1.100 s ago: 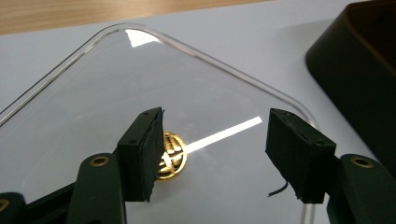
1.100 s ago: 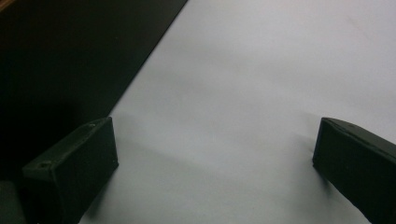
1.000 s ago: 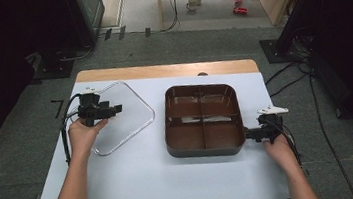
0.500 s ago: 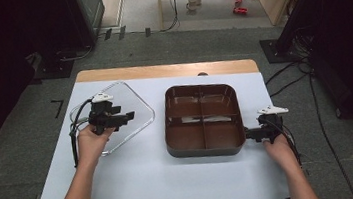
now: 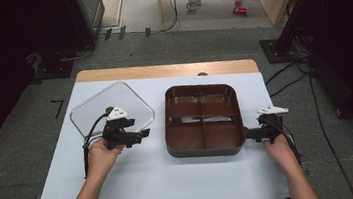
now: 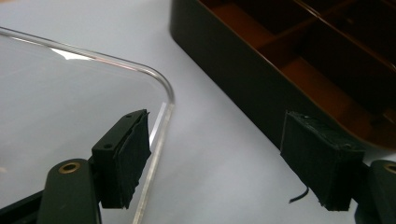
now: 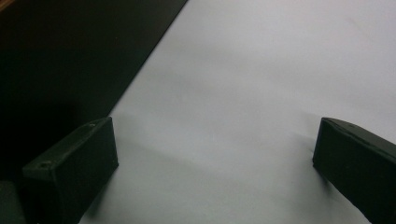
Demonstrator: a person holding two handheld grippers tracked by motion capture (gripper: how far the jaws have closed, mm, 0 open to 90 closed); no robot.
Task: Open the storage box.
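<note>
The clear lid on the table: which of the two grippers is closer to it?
Left. The left gripper sits at the clear lid's near right corner, its fingers open beside the edge. The right gripper is far across, beyond the brown tray, at its right side.

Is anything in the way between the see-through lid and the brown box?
Nothing visible. Bare white table lies between the clear lid and the brown box. The left gripper, whose fingers have just been opening, sits at the lid's near corner, gripping nothing.
</note>
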